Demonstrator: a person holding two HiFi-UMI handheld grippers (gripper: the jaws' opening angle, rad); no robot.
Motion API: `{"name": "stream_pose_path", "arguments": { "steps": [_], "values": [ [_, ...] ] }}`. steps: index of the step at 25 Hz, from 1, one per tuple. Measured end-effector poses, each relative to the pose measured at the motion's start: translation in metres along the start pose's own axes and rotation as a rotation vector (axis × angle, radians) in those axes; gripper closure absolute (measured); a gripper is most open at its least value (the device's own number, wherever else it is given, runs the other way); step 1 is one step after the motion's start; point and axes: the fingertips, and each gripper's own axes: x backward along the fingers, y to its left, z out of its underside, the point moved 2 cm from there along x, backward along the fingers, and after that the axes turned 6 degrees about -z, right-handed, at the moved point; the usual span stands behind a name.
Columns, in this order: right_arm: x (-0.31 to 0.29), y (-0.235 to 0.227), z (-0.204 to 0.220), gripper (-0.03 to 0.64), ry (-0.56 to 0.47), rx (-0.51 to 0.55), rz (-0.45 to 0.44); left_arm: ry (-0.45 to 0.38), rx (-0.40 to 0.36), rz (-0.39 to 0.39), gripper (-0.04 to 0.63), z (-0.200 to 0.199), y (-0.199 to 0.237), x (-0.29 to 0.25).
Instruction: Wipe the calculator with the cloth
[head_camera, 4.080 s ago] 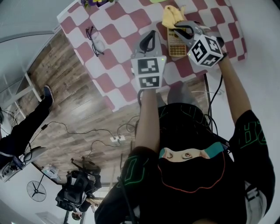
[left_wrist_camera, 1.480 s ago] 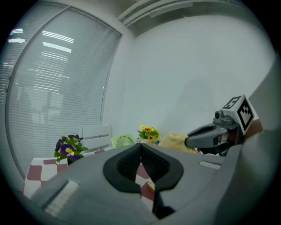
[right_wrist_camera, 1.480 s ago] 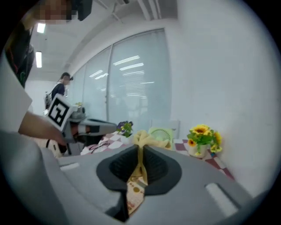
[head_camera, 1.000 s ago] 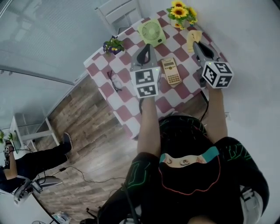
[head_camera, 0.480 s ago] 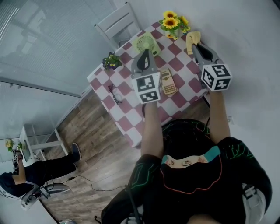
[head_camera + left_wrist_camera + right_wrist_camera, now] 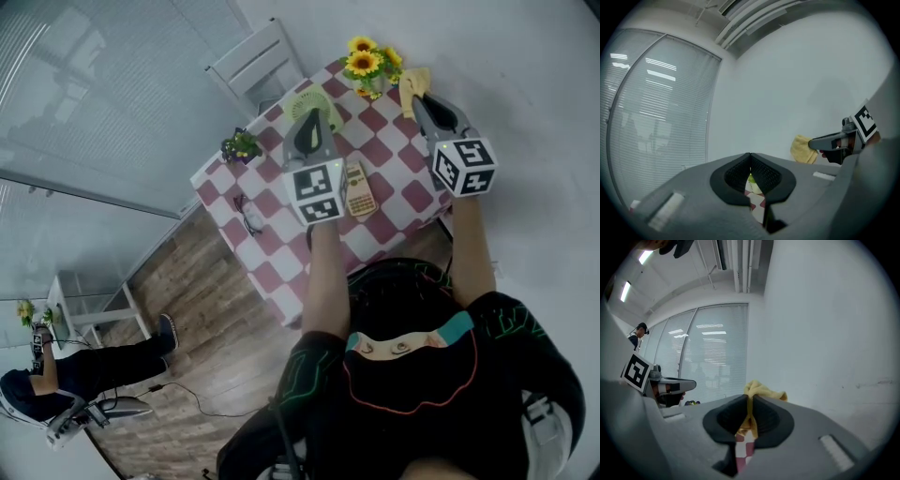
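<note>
A tan calculator (image 6: pixel 360 190) lies flat on the red-and-white checked table (image 6: pixel 281 272), just right of my left gripper's marker cube. Well above the table I hold my left gripper (image 6: pixel 309 117), its jaws shut with nothing between them (image 6: pixel 750 160). My right gripper (image 6: pixel 419 97) is up at the table's far right, shut on the yellow cloth (image 6: pixel 412 82). The cloth bunches out past the pads (image 6: pixel 761 391) and also shows in the left gripper view (image 6: pixel 804 149). The cloth hangs in the air, apart from the calculator.
On the table stand a green fan (image 6: pixel 302 98), sunflowers (image 6: pixel 367 58) and a small potted plant (image 6: pixel 241 145); glasses (image 6: pixel 250 214) lie at its left. A white chair (image 6: pixel 258 61) stands behind it. A person (image 6: pixel 56 375) is on the wooden floor at lower left.
Both grippers have risen away from the table, which now looks smaller and farther off. The cloth, earlier down at the calculator, is now lifted clear in the right gripper.
</note>
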Motion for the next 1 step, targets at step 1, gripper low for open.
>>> {"name": "stream_pose_path", "arguments": {
  "steps": [1],
  "values": [
    [-0.0002, -0.0012, -0.0012, 0.58, -0.002, 0.004, -0.002, -0.001, -0.001, 0.001, 0.585, -0.0003, -0.0011, -0.001]
  ]
}}
